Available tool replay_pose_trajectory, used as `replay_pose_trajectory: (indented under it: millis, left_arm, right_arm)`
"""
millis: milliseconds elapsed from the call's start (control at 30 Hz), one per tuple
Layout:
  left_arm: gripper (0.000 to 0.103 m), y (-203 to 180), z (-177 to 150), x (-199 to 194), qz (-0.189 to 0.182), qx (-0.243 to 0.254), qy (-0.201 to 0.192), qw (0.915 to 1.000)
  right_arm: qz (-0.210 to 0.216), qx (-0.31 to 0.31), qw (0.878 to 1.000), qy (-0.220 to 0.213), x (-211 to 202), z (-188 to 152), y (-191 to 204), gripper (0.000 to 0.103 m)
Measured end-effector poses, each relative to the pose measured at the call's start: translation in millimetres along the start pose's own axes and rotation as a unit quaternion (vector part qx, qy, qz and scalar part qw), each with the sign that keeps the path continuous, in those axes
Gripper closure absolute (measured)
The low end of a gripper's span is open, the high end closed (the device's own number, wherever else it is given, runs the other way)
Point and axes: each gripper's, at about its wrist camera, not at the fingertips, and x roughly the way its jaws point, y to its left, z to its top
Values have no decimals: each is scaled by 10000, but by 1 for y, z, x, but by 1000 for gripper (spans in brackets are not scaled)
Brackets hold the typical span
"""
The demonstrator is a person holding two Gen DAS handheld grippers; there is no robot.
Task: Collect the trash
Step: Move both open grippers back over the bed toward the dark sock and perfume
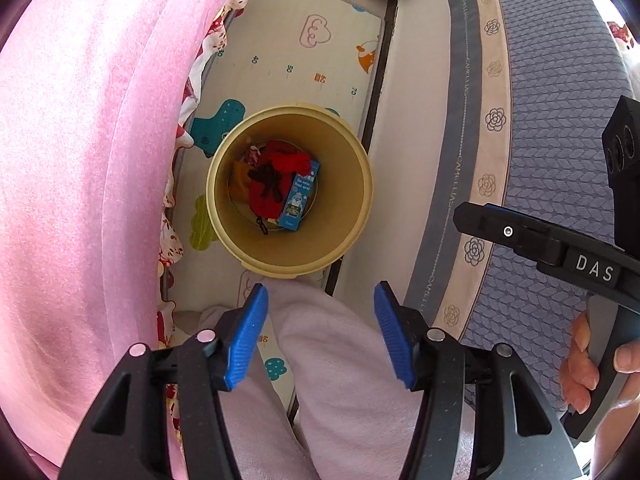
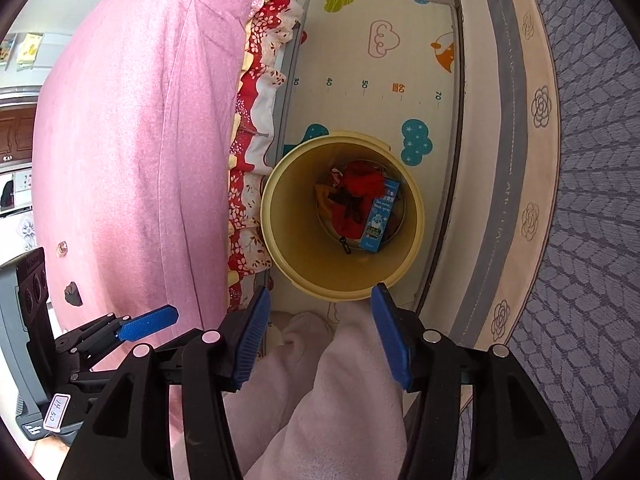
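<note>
Both my left gripper (image 1: 320, 336) and right gripper (image 2: 318, 338) had jaws spread, holding nothing. At 12 o'clock the blue carton (image 2: 380, 216) in the yellow bin (image 2: 280, 216) looked light; I'd pinch its flat sides.

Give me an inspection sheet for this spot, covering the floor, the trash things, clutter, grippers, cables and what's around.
Surface: play mat with cloud prints and ruler marks.
Job's things: yellow bin upright on the mat; inside lie a blue box and red wrapper.
Clutter: nothing seen loose on the mat.
Grippers: left gripper open, empty; right gripper open, empty, both above the bin's near side.
Cables: nothing seen.
Surroundings: pink blanket on one side, grey quilted mattress on the other; pink-trousered leg below.
</note>
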Motion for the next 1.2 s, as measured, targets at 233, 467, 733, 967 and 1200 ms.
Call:
replay_pose_trajectory:
  millis: [233, 467, 733, 967, 1200]
  left_arm:
    - [48, 18, -6, -18, -185, -148, -333, 9992]
    - [48, 63, -30, -47, -255, -521, -710, 9958]
    - [48, 154, -84, -97, -98, -1273, -1294, 9833]
    - [46, 252, -157, -129, 25, -2278, -1724, 9583]
    - [46, 346, -227, -161, 225, -3126, -2178, 9243]
  right_arm:
    - [-198, -342, 9992, -89, -10, -1, 32, 51]
    - [-287, -900, 9955, -113, -8, -8, 101, 51]
    - [-294, -1842, 9824, 44, 19, -32, 215, 51]
    - [-327, -2705, 9621, 117, 48, -67, 326, 51]
    - [-230, -3546, 9346, 157, 77, -108, 434, 51]
